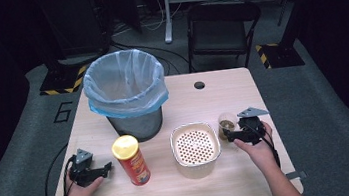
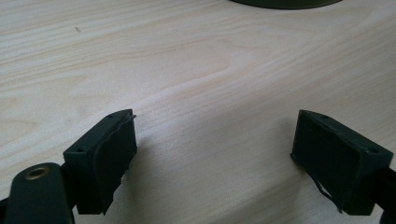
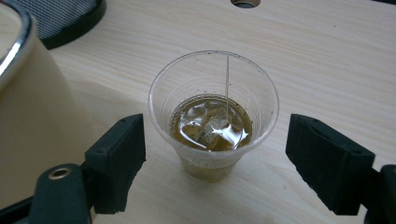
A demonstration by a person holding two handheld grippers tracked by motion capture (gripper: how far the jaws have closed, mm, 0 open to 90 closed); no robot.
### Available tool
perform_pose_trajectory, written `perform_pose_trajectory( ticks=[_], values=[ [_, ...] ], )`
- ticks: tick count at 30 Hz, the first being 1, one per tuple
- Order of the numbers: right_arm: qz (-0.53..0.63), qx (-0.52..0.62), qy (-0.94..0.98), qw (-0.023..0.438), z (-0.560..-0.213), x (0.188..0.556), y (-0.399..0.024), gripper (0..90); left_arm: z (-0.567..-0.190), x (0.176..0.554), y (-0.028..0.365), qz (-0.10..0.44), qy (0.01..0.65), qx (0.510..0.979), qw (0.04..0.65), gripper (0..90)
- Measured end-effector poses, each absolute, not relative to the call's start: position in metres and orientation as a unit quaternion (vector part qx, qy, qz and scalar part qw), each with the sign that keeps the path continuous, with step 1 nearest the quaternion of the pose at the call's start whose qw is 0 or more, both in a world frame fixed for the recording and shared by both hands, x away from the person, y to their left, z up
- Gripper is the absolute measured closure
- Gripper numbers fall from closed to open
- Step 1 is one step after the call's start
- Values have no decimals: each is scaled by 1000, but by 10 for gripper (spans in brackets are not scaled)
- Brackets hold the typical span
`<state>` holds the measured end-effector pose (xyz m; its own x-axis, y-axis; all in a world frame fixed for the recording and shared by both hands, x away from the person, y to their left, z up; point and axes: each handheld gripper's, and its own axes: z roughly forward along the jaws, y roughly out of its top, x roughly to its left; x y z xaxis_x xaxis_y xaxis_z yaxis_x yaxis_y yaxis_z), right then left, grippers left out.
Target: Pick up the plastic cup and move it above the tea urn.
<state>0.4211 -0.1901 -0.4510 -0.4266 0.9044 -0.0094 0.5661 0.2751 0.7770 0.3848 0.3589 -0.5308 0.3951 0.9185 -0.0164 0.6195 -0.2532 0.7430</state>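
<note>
A clear plastic cup point(image 3: 214, 116) with brown liquid and ice stands upright on the table, between the two jaws of my right gripper point(image 3: 217, 144). Both pads stand off from the cup wall, so that gripper is open. In the high view the cup point(image 1: 225, 121) is at the table's right side, just right of a white bowl with a perforated insert point(image 1: 195, 146), with my right gripper point(image 1: 230, 132) beside it. My left gripper point(image 1: 101, 170) rests low at the front left, jaws wide apart over bare wood point(image 2: 215, 140) with nothing between them.
A red chip can with a yellow lid point(image 1: 130, 160) stands between my left gripper and the bowl. Behind it is a bin lined with a blue bag point(image 1: 126, 91). The bowl's white wall point(image 3: 28, 107) is close to my right gripper's left jaw. A cable hole point(image 1: 199, 85) lies farther back.
</note>
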Motion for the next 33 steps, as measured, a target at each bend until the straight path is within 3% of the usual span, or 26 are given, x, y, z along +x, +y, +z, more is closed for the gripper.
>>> perform_pose_trajectory(
  ticks=[17, 23, 33],
  values=[
    [359, 486, 757, 248, -482, 443, -172, 227, -531, 385, 359, 218, 505, 761, 344, 133],
    [364, 486, 752, 255, -483, 447, -173, 285, -531, 385, 359, 218, 505, 761, 344, 133],
    [377, 481, 749, 256, -484, 445, -174, 288, -531, 385, 359, 217, 505, 761, 344, 132]
  ],
)
